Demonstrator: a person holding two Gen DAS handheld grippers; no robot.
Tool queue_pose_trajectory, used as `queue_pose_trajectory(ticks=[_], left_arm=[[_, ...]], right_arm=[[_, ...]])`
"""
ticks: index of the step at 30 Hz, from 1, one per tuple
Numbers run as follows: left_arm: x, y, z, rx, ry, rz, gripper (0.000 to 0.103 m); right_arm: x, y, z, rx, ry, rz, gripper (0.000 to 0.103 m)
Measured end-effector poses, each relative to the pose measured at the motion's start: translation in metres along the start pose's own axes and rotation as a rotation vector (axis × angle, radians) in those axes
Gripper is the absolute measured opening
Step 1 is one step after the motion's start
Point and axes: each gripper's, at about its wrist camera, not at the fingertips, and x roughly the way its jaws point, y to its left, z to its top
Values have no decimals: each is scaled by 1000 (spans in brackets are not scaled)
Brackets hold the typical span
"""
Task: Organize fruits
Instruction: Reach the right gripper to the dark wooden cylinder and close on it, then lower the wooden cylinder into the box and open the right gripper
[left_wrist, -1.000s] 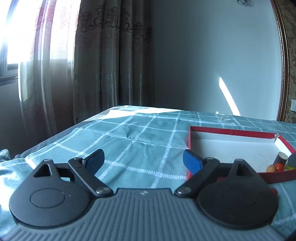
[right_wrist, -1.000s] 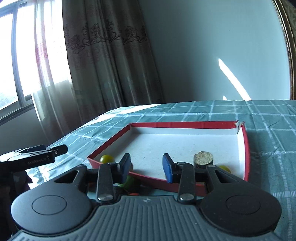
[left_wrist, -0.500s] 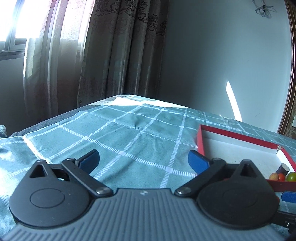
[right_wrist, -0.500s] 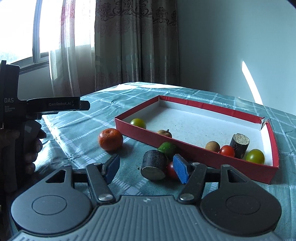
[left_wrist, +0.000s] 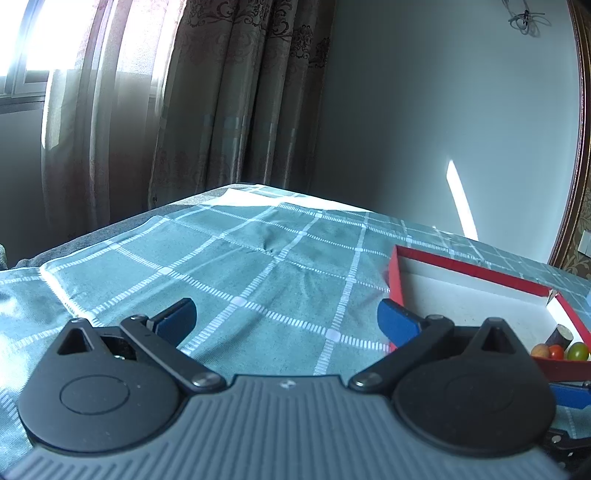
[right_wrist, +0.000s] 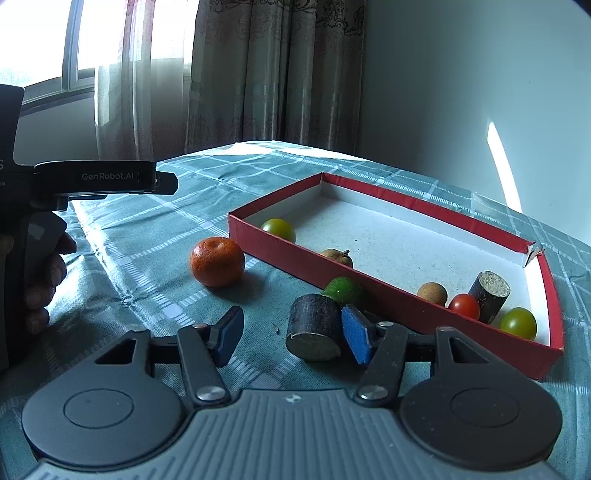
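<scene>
A red box (right_wrist: 406, 295) with a white floor holds several small fruits and a dark cane piece (right_wrist: 489, 291). On the cloth in front of the box lie an orange mandarin (right_wrist: 217, 261), a green fruit (right_wrist: 345, 290) and a dark cane cylinder (right_wrist: 314, 326). My right gripper (right_wrist: 293, 336) is open just above the cloth, with the cylinder between its fingers against the right pad. My left gripper (left_wrist: 286, 321) is open and empty over bare cloth, left of the red box (left_wrist: 480, 275).
The table is covered with a teal checked cloth (left_wrist: 258, 280). Curtains (left_wrist: 240, 92) and a window stand at the back left, a pale wall behind. The left gripper's handle and the hand holding it (right_wrist: 44, 266) show at the left of the right wrist view.
My right gripper has pulled back from the box and opened wider; the mandarin, green fruit and cane cylinder have come into view. My left gripper has shifted slightly, still open.
</scene>
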Motion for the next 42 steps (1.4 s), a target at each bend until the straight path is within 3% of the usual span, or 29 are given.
queue_pose_trajectory(ticks=[1,3,16,23,28,37,42], left_arm=[[0,0,0,-1,3,1,103],[1,0,0,-5,6,2,103],[0,3,0,-19,3,5,103],[-1,3,0,-18,0,3,103],[0,2,0,-17,4,0,103],[1,0,-1,-6,10,-15,103],[1,0,-1,-4,17,-16,103]], right_arm=[[0,-1,0,2,0,-16,38],[0,-3,-1,10,0,-22,32],[-23,-10,0,79,-83,6,31],[-20,-41,31,130,-145,-70,31],[10,-68,43,167,-101,-111,31],[36,-84,32,207,-52,-116,33],[14,-88,30,222,-132,-138,35]])
